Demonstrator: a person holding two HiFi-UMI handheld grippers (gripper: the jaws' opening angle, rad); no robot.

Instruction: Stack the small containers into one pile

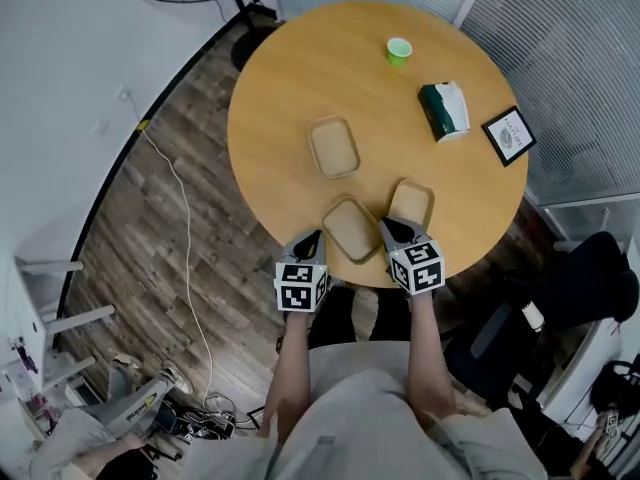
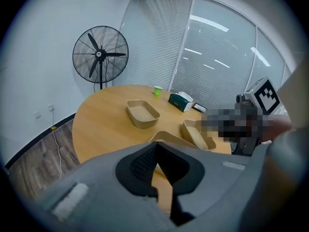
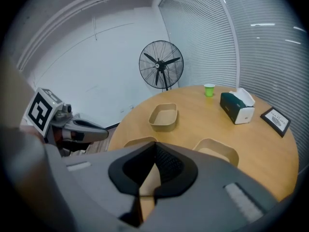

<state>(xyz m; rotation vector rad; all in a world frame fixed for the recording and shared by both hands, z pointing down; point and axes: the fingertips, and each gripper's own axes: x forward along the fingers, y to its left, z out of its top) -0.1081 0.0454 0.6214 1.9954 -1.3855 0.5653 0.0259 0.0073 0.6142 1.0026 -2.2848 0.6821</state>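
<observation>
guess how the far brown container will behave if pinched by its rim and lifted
The far brown container looks like thin, empty card, so probably very light. Its walls may flex under a pinch. Low and broad-based on the smooth table, it would likely slide rather than tip.

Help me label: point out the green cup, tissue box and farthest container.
green cup (image 1: 399,51), head view, open top
tissue box (image 1: 436,111), head view, green part
farthest container (image 1: 334,148), head view, inner floor
</observation>
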